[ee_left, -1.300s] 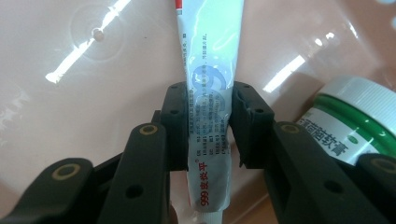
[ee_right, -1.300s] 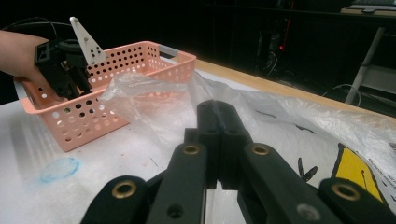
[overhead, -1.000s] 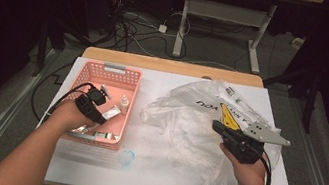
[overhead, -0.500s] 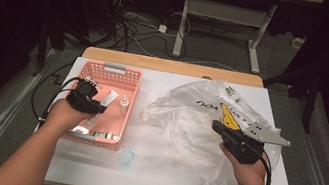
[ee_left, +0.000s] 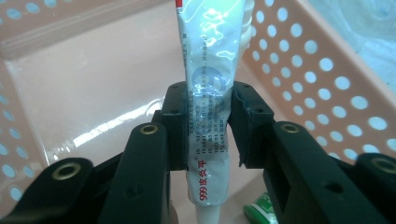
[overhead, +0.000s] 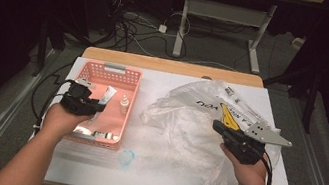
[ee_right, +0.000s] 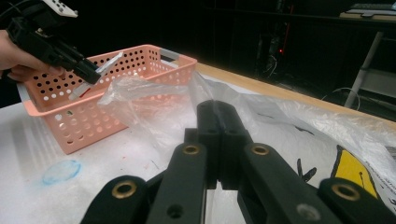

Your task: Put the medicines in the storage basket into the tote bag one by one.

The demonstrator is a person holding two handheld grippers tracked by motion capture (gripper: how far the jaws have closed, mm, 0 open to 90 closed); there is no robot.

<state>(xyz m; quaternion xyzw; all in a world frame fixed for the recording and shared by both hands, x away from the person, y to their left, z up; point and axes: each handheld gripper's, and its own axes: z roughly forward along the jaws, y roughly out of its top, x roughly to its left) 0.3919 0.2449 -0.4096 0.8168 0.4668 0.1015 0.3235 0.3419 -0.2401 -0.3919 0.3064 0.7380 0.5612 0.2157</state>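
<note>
L gripper [ee_left: 205,126] clamped on a white tube [ee_left: 208,93], held over the pink basket [overhead: 125,73] at the table's [overhead: 149,171] left edge (cap end toward the hand). R gripper [ee_right: 219,140] jaws together, pinching the clear plastic bag [overhead: 187,126] at the right side.

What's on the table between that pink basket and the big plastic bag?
Only bare white table, seen in the high view. A faint blue ring mark sits nearer the front edge, below the gap between the pink basket and the plastic bag.
</note>
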